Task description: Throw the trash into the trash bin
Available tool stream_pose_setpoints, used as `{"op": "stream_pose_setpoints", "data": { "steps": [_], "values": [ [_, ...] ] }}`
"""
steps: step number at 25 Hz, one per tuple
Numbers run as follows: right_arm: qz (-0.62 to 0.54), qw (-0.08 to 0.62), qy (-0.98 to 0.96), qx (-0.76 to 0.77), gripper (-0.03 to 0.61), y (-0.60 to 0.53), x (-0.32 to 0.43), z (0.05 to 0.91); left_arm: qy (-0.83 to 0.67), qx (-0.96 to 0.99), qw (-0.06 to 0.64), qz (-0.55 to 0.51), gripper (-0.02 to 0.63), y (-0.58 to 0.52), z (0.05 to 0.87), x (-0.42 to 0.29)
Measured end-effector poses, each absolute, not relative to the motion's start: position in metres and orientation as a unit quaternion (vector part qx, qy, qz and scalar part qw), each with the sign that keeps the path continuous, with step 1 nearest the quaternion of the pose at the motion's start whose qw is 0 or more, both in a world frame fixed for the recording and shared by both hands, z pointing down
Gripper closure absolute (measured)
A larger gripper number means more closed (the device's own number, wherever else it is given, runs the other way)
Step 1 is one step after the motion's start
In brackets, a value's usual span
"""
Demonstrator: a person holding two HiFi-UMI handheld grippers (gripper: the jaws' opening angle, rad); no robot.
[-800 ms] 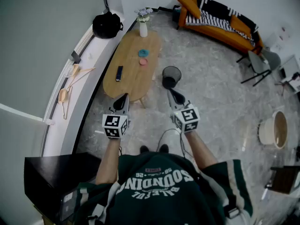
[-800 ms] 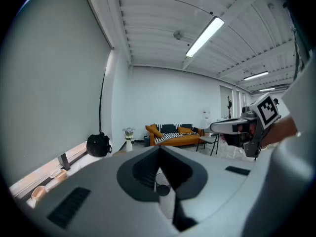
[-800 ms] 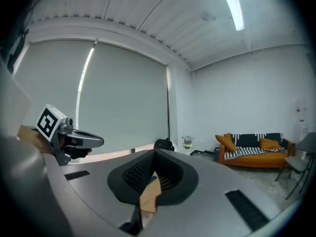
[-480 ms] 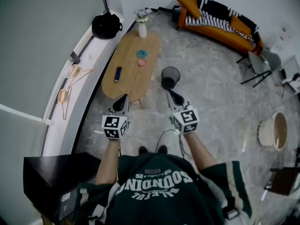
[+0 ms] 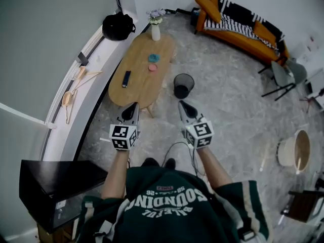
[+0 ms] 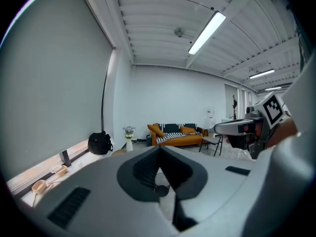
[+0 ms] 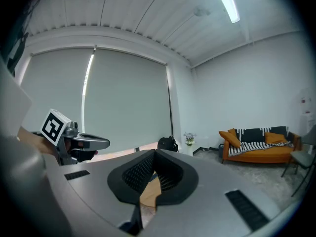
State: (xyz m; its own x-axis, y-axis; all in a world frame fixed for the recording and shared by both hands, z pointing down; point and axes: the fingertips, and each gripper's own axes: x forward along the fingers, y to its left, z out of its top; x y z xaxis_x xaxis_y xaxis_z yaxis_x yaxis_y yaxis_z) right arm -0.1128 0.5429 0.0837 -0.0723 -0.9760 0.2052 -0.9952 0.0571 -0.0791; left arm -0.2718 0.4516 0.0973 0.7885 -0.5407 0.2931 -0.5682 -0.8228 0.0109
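A black mesh trash bin (image 5: pixel 183 85) stands on the floor beside the oval wooden table (image 5: pixel 135 87). A small blue thing (image 5: pixel 153 58) and a small pink thing (image 5: pixel 153 67) lie on the table. My left gripper (image 5: pixel 133 109) hangs over the table's near end, shut and empty. My right gripper (image 5: pixel 180 106) is just short of the bin, also shut and empty. In the left gripper view the jaws (image 6: pixel 159 149) meet at the tips, with the right gripper (image 6: pixel 232 128) off to the side. The right gripper view shows closed jaws (image 7: pixel 154 153) over the tabletop.
A black remote (image 5: pixel 126 78) and a vase of flowers (image 5: pixel 155 30) are on the table too. A black bag (image 5: pixel 118 26) and wooden hangers (image 5: pixel 76 85) lie on the window ledge. An orange sofa (image 5: pixel 243 27), a chair (image 5: pixel 284 75) and a pale basket (image 5: pixel 293 147) stand to the right.
The person has stepped a little toward the table and bin, so the view has shifted slightly. Both grippers stay shut and side by side.
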Motion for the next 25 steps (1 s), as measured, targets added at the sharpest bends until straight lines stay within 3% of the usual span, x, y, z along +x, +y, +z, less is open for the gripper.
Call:
{"op": "stream_pose_setpoints", "data": {
  "steps": [12,25],
  "values": [
    [0.103,0.048,-0.722,0.683,0.578,0.526,-0.065,0.092,-0.298,0.944,0.052,0.134,0.615,0.433,0.102,-0.223],
    [0.114,0.064,-0.734,0.667,0.578,0.372,-0.011,0.115,-0.29,0.944,0.079,0.134,0.615,0.286,0.134,-0.15]
  ]
}}
